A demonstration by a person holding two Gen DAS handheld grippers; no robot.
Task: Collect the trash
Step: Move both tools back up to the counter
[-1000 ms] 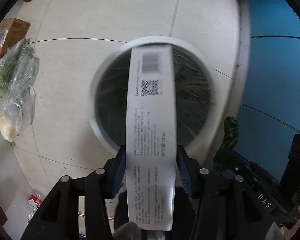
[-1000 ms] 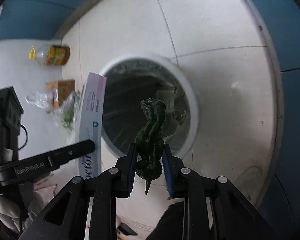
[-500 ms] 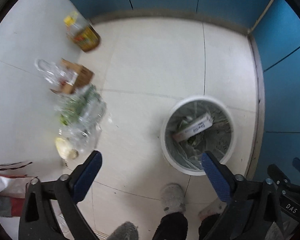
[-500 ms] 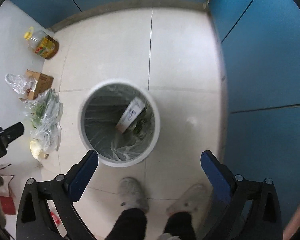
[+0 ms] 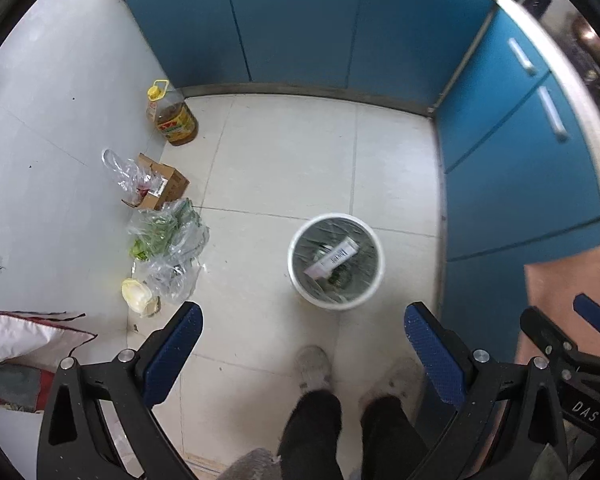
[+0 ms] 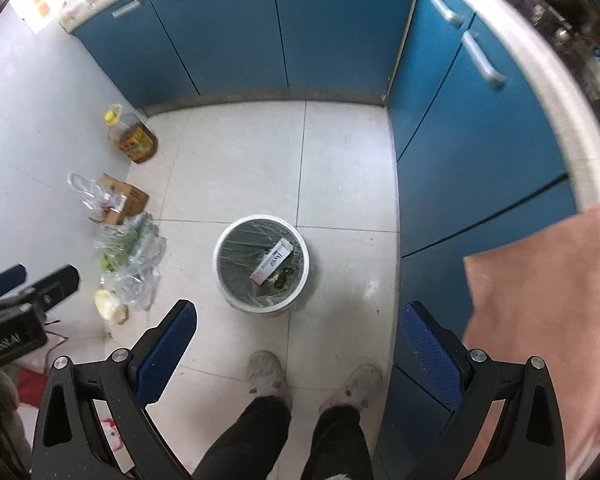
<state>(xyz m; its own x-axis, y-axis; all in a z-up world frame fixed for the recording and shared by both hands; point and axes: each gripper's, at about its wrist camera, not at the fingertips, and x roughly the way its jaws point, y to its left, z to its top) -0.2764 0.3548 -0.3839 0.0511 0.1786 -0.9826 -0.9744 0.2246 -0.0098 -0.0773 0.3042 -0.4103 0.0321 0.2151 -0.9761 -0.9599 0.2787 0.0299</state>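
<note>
A white round trash bin (image 5: 300,280) (image 6: 222,276) lined with clear plastic stands on the tiled floor. A white printed carton (image 5: 332,258) (image 6: 271,261) lies inside it, with a dark green pepper (image 6: 282,275) beside it. My left gripper (image 5: 303,334) is open and empty, held high above the floor. My right gripper (image 6: 297,330) is open and empty at a similar height. The left gripper's body also shows in the right wrist view (image 6: 24,300).
Blue cabinets (image 5: 300,24) (image 6: 480,168) line the back and right. By the left wall sit an oil bottle (image 5: 174,114), a cardboard box (image 5: 160,188), clear bags of greens (image 5: 168,240) and a cabbage piece (image 5: 138,296). The person's feet (image 6: 312,380) stand below the bin.
Both grippers opened and let go: the carton and the green pepper dropped into the bin. Both grippers then rose well above the floor.
</note>
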